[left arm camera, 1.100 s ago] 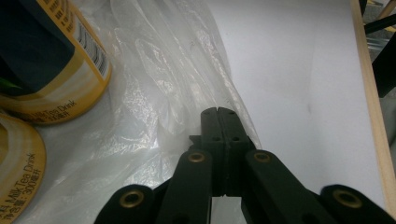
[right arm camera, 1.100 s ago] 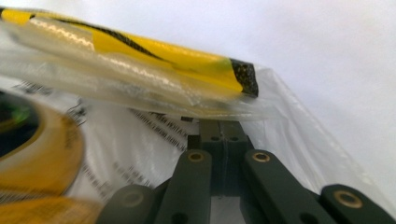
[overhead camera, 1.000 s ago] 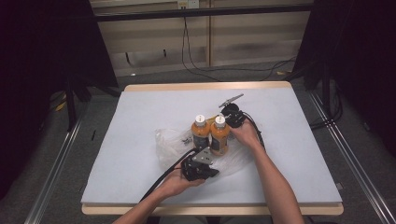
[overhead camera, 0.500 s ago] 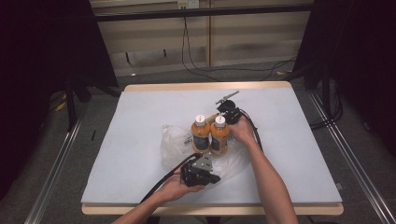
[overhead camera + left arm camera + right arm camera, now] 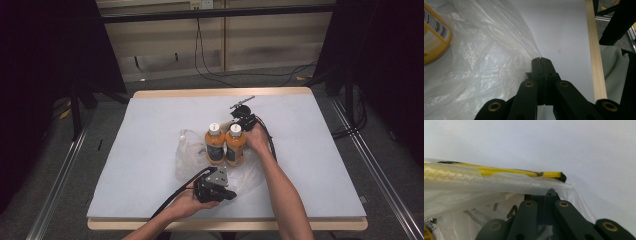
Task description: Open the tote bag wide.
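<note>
Two orange bottles with white caps, one (image 5: pixel 215 146) beside the other (image 5: pixel 235 148), stand upright on a clear plastic bag (image 5: pixel 188 150) in the middle of the white table (image 5: pixel 150 125). My left gripper (image 5: pixel 231 194) lies low at the bag's front edge. In the left gripper view it (image 5: pixel 540 60) is shut, pinching the edge of the bag (image 5: pixel 481 65), with a bottle's yellow label (image 5: pixel 434 37) at the far left. My right gripper (image 5: pixel 234 124) is just behind the bottles. In its own view, the right gripper (image 5: pixel 550 192) is closed under the bag's film (image 5: pixel 486 187).
The table's wooden front edge (image 5: pixel 595 62) runs close beside the left gripper. Cables (image 5: pixel 172 200) trail from both grippers over the table. Dark stands and floor cables surround the table. A yellow label strip (image 5: pixel 511 172) shows through the film.
The left gripper has drawn slightly toward the table's front edge and the bag has spread wider. The right gripper has shifted a little back behind the bottles.
</note>
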